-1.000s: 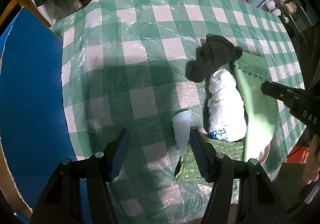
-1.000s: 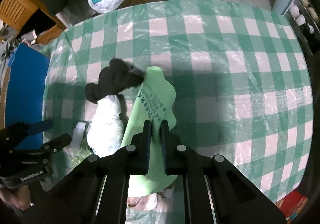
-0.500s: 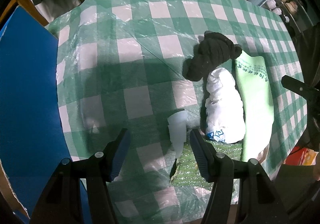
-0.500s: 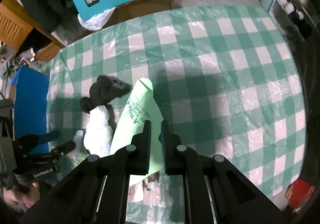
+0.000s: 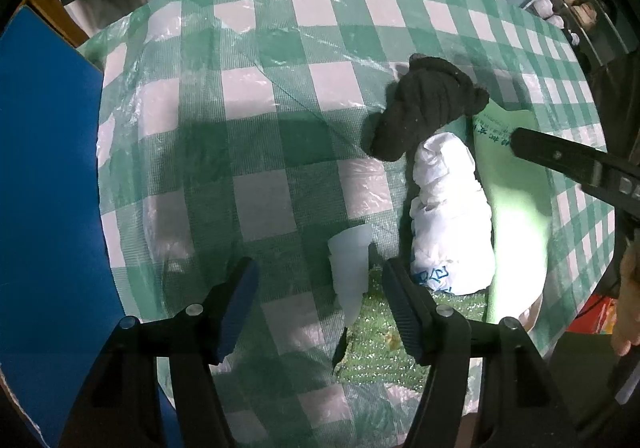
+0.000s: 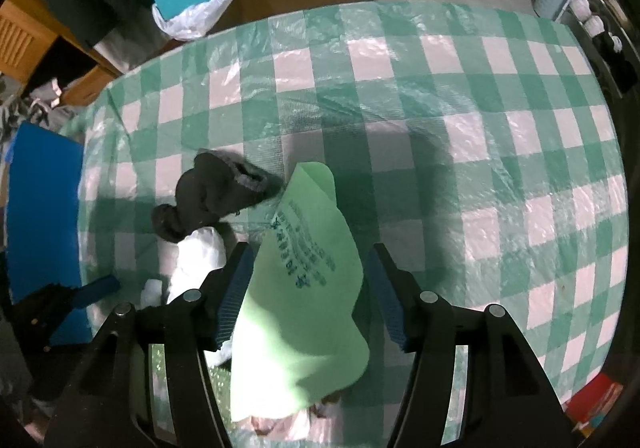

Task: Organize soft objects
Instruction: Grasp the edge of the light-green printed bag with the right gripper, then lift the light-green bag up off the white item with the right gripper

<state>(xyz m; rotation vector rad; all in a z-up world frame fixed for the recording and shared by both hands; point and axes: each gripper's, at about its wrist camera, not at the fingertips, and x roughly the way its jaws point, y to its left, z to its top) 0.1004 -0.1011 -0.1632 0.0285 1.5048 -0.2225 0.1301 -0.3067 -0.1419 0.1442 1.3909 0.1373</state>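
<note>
Since the earlier frame, the right gripper (image 6: 310, 288) has just been opening: its jaws, formerly pinched on the light green bag (image 6: 304, 308), now stand wide apart, with the bag lying loose between them and neither pad pressing on it.

From left to right on the desk (image 5: 260, 120), which carries a green-and-white checked cover: a blue board (image 5: 44, 188) borders the left edge. The left gripper (image 5: 318, 294) points straight down with jaws spread and nothing held; a small translucent white item (image 5: 350, 268) lies on the desk between its fingers, touching neither. Just beside it, on a glittery green mat (image 5: 380, 352), rests a rolled white plastic bag (image 5: 448, 216). A dark rolled cloth (image 5: 424, 108) touches the far end of the white bag. The light green bag lies alongside the white bag on its right.
</note>
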